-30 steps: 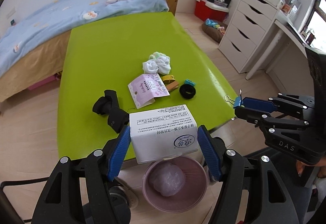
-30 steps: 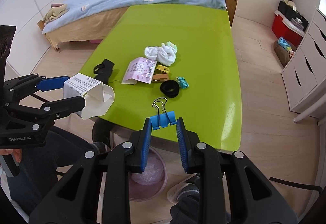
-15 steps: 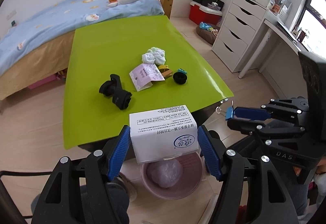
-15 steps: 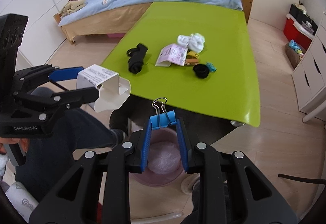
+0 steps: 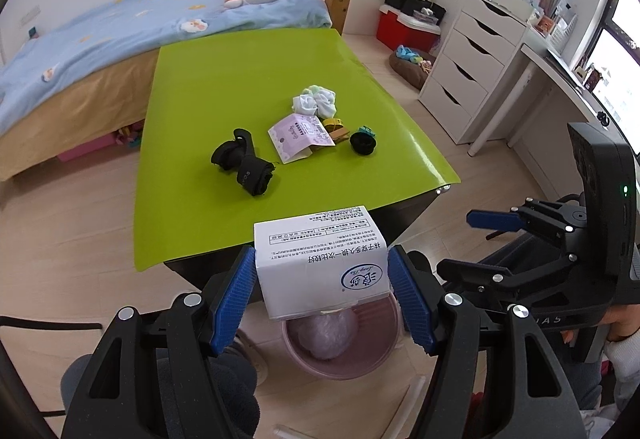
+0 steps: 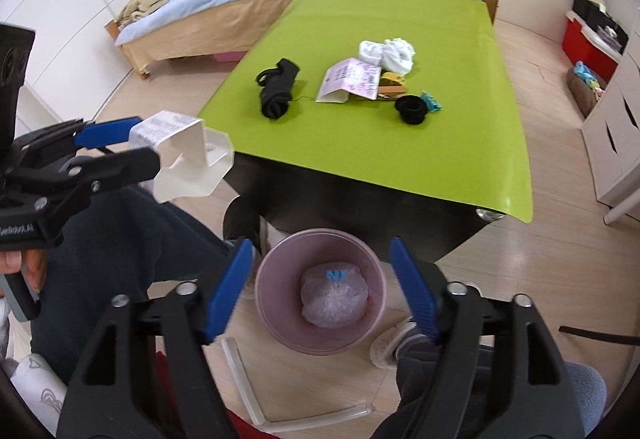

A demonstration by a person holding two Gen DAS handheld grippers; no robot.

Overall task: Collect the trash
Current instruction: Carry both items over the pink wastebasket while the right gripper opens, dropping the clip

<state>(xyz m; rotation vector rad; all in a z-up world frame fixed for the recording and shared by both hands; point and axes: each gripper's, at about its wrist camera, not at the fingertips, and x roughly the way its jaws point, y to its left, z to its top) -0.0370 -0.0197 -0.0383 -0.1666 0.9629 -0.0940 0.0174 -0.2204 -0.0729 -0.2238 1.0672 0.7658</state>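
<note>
My left gripper (image 5: 323, 289) is shut on a white carton box (image 5: 320, 259) and holds it above the pink trash bin (image 5: 382, 353). The box also shows in the right wrist view (image 6: 182, 155). My right gripper (image 6: 320, 289) is open and empty, directly above the pink bin (image 6: 276, 259). A blue binder clip (image 6: 335, 274) lies in the bin on a crumpled plastic bag (image 6: 334, 297). On the green table (image 6: 400, 11) lie a pink packet (image 6: 354, 79), black socks (image 6: 278, 89), white socks (image 6: 386, 53) and a black ring (image 6: 411, 109).
A bed (image 5: 100, 39) stands beyond the table. White drawers (image 5: 468, 67) and a desk stand to the right. The person's legs (image 6: 120, 239) are left of the bin. A shoe (image 6: 394, 343) sits beside the bin on the wooden floor.
My right gripper has opened and the blue binder clip has dropped into the bin. Both grippers have drawn back from the table toward the bin.
</note>
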